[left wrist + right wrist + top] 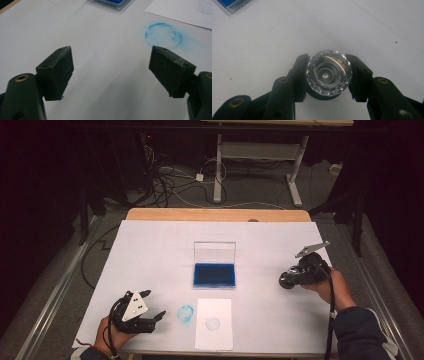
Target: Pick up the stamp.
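A stamp with a clear faceted knob (pixel 328 75) and a black base is held between the pads of my right gripper (pixel 327 57), just above the white table cover. In the high view that gripper (pixel 289 280) is at the right side with the stamp (pixel 285 281) at its tip. An open blue ink pad (pixel 214 275) with its clear lid upright lies at mid-table. My left gripper (pixel 155 304) rests at the front left, open and with nothing in it (pixel 111 50). To its right a blue ring smudge (pixel 185 313) marks the cover, and a small white paper (pixel 214 335) carries a faint round print (pixel 212 323).
A white cover (pixel 150 250) spreads over the wooden table (pixel 215 214). Beyond the far edge are cables and the legs of another desk (pixel 218 175) on the floor. The ink pad's corner (pixel 233 3) sits at the top left of the right gripper view.
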Available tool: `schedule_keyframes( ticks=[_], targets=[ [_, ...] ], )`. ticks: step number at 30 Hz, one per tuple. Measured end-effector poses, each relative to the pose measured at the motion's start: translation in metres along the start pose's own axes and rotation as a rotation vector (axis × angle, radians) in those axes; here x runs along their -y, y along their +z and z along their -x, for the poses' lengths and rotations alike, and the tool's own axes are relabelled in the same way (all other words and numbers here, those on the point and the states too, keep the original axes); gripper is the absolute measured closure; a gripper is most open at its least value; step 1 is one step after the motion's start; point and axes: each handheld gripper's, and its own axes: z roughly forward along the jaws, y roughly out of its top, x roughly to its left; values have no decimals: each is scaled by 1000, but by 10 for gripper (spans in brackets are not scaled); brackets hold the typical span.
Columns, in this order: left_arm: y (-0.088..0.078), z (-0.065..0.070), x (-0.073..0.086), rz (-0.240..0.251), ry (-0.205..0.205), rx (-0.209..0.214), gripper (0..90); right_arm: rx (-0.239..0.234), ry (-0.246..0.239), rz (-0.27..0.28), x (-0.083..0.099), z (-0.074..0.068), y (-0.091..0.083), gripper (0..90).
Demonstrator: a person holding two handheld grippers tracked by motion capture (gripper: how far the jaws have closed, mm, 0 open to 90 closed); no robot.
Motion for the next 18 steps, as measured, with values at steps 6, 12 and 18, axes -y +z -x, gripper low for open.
schedule_keyframes(
  ticks=[6, 12, 18],
  targets=[
    [0, 0, 0, 1, -2, 0, 188, -7, 20, 77, 5, -3, -8, 569],
    [0, -1, 0, 2, 0, -5, 188, 2, 20, 164, 12, -10, -20, 570],
    [-1, -2, -1, 5, 6, -5, 188, 2, -19, 196, 12, -19, -29, 571]
  ],
)
